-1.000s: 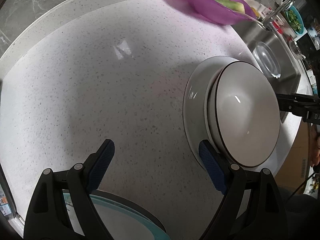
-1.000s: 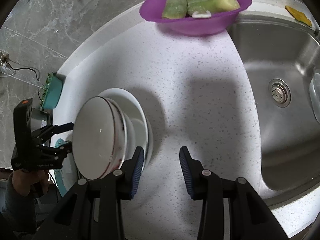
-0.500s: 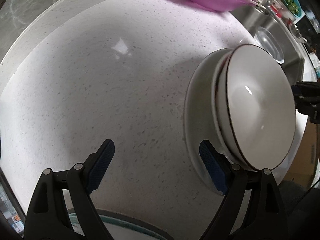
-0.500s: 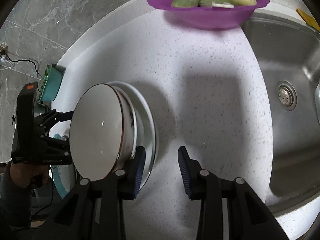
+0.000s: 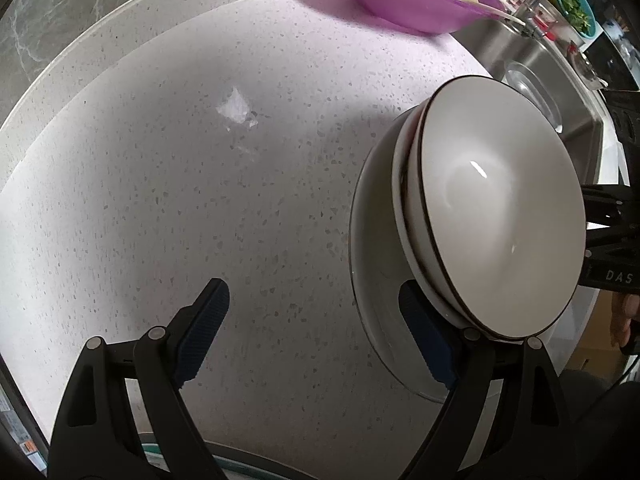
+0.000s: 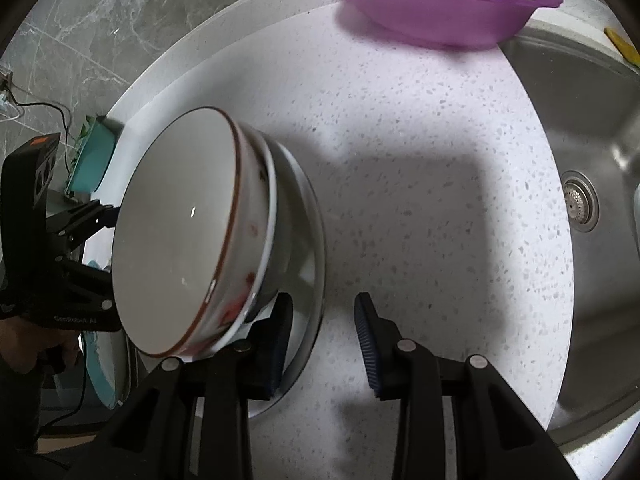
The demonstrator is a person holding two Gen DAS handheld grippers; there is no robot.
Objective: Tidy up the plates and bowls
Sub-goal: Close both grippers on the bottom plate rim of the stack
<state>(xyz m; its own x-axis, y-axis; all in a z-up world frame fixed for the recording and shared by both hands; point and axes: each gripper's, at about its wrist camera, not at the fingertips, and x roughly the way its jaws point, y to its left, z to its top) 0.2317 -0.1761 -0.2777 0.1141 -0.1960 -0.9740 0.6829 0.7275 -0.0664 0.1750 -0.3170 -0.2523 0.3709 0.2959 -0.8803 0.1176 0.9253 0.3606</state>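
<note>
A: Where do the task's things lie?

B: Stacked bowls (image 5: 500, 208) sit nested on a white plate (image 5: 372, 260). The plate rests on the speckled tabletop (image 5: 200, 180), between a purple bowl (image 5: 416, 8) of green vegetables at the far edge and the near edge. A steel sink (image 6: 580, 120) lies well apart to one side.

A: And the left tool (image 5: 312, 286)?

B: It points steeply down with its jaws spread wide. Only bare tabletop lies between them, and one blue pad hangs over the plate's near rim.

A: The right tool (image 6: 323, 298)?

B: It is partly spread, and its jaws have just been closing. The plate's rim lies between them. One pad sits under the overhanging bowls and the other is outside the plate. Neither pad presses on the rim.
</note>
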